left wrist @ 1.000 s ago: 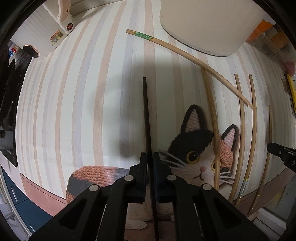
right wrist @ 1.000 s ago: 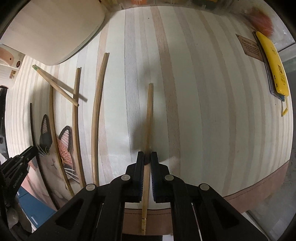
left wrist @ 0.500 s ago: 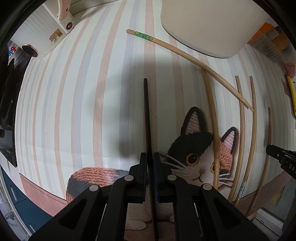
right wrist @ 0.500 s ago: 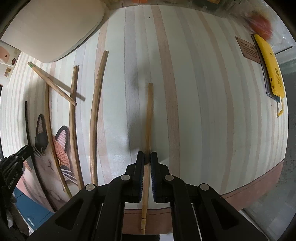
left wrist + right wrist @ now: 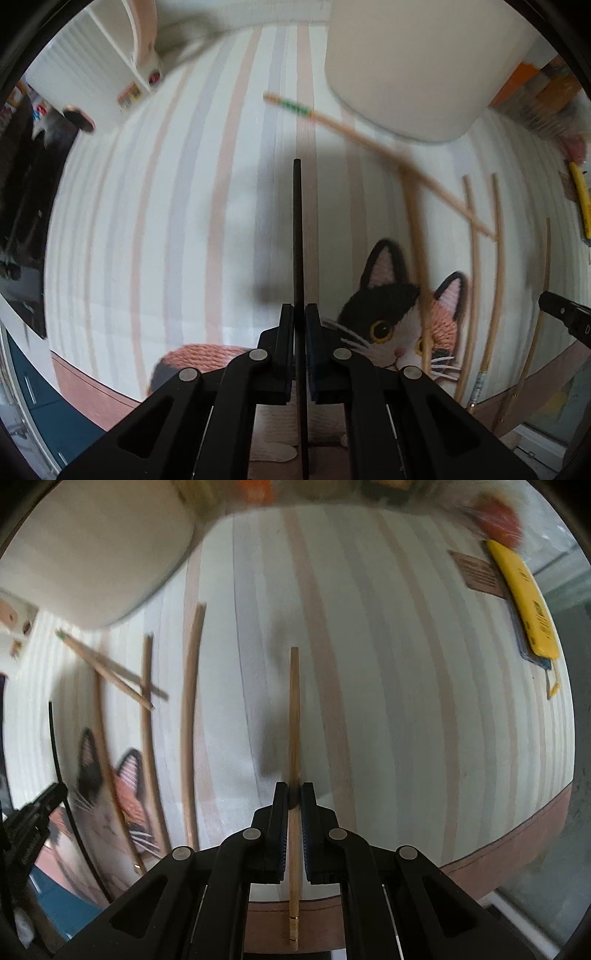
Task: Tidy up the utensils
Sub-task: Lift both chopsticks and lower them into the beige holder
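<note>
My left gripper point(image 5: 300, 317) is clamped tight on one black chopstick point(image 5: 297, 229), pointing far over the striped mat point(image 5: 166, 221). My right gripper point(image 5: 294, 797) is pinched on one wooden chopstick point(image 5: 294, 716), held above the mat's near edge. Between them I count four wooden chopsticks lying loose on the mat: three roughly parallel point(image 5: 190, 720) by the cat picture point(image 5: 391, 321), and one green-tipped chopstick point(image 5: 369, 136) crossing them diagonally. One cream container point(image 5: 417, 62) at the far side; contents not visible. One yellow object point(image 5: 524, 602) far right.

Black chopstick point(image 5: 297, 236) and wooden chopstick point(image 5: 294, 723), each clamped between fingers point(image 5: 286, 332).
</note>
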The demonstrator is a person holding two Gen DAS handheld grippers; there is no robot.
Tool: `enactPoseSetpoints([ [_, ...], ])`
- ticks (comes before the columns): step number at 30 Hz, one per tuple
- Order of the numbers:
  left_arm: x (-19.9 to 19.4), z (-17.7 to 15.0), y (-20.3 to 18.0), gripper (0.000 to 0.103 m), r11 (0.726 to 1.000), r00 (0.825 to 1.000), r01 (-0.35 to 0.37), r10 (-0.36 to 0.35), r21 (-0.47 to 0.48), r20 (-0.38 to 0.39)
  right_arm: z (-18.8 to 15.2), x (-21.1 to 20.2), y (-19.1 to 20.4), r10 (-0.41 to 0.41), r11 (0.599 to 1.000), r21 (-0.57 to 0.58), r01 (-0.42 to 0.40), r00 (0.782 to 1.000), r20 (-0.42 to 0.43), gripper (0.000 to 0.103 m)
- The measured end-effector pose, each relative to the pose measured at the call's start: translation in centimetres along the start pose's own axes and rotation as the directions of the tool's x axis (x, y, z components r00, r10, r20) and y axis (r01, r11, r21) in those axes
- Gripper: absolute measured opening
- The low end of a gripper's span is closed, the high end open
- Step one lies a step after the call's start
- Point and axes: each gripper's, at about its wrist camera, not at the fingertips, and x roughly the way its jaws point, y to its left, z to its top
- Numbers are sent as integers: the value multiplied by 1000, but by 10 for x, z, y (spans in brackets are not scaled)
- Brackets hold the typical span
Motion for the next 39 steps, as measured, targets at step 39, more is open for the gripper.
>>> enactPoseSetpoints([
  [39,-315,94,15,2,964,744,261,-231,46,627,79,-310,70,272,962,-165,-219,692,669,7],
])
